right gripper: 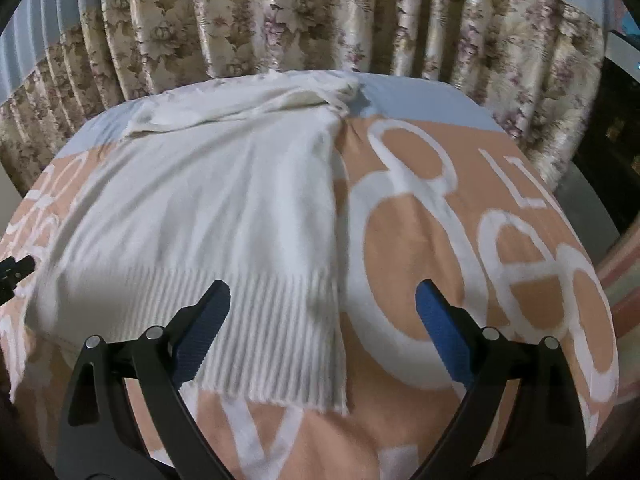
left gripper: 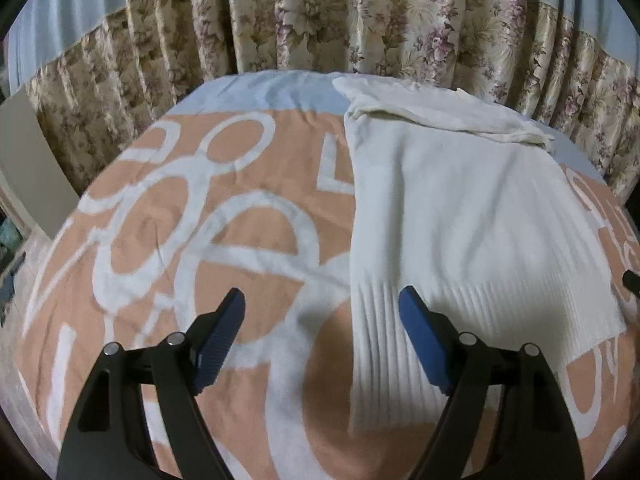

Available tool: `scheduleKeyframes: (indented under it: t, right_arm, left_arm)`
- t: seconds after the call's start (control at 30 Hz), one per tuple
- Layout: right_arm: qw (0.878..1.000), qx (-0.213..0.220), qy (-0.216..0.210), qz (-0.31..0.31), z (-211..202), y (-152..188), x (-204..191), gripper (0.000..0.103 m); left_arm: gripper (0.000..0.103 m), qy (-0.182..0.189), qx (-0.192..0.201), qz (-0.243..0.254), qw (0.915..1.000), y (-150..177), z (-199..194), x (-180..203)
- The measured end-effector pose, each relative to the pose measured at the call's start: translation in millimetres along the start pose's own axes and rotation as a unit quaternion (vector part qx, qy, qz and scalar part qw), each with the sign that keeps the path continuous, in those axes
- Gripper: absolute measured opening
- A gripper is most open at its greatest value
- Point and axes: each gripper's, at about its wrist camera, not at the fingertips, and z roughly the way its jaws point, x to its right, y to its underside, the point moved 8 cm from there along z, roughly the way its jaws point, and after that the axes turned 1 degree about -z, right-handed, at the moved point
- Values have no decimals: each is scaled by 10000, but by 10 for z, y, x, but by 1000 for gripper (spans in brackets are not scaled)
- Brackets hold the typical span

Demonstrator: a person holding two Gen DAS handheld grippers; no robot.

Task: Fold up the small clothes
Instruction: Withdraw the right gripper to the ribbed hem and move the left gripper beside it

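White knit sweater (left gripper: 460, 216) spread flat on the peach-and-white patterned blanket (left gripper: 208, 240), ribbed hem (left gripper: 376, 344) nearest the cameras, upper part folded across itself at the far end (left gripper: 440, 116) close to the pale blue strip of bedding (left gripper: 260, 92). Floral curtain (left gripper: 320, 12) hanging behind the bed.

Left gripper (left gripper: 322, 314) hovering above the hem's left corner, 2 blue-padded fingers (left gripper: 420, 336) spread wide apart, nothing between them. Right-hand finger over the ribbed band, left-hand finger (left gripper: 220, 340) over bare blanket just beside the sweater's edge. Contact with the cloth impossible to judge from this view. Tip of the other tool poking in at the right border (left gripper: 632, 280).

In the right wrist view, same sweater (right gripper: 208, 208) filling the left half, ribbed hem (right gripper: 276, 320) running down to a free corner near the frame's middle, blanket lettering (right gripper: 460, 240) on the right. Right gripper (right gripper: 324, 300) also wide apart and empty, left-hand finger (right gripper: 204, 328) over the ribbing, right-hand finger (right gripper: 440, 332) over the blanket alone. Dark tool tip at the far left edge (right gripper: 16, 268). Slight blur across the cloth.
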Motion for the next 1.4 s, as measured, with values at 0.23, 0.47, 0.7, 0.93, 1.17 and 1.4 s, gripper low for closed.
scheduleKeyframes:
  t: [0.23, 0.47, 0.7, 0.93, 1.17, 1.4]
  right_arm:
    - [9991, -192, 29, -375, 28, 141, -136, 94]
    - [9985, -436, -55, -326, 97, 298, -189, 94]
    - [9977, -651, -108, -136, 198, 407, -148, 94]
    - [9976, -656, -205, 80, 258, 448, -106, 98]
    - [9984, -516, -219, 96, 233, 460, -91, 98]
    - [9979, -419, -410, 291, 198, 452, -28, 98]
  left_arm:
    - [80, 25, -5, 29, 10000, 117, -60, 60]
    - [80, 48, -139, 86, 9999, 218, 7, 67]
    - [80, 40, -183, 155, 9997, 277, 44, 86]
    - [80, 21, -182, 201, 9996, 333, 61, 99]
    - [83, 49, -106, 176, 9998, 374, 82, 88]
    - [83, 23, -104, 141, 9998, 362, 114, 100]
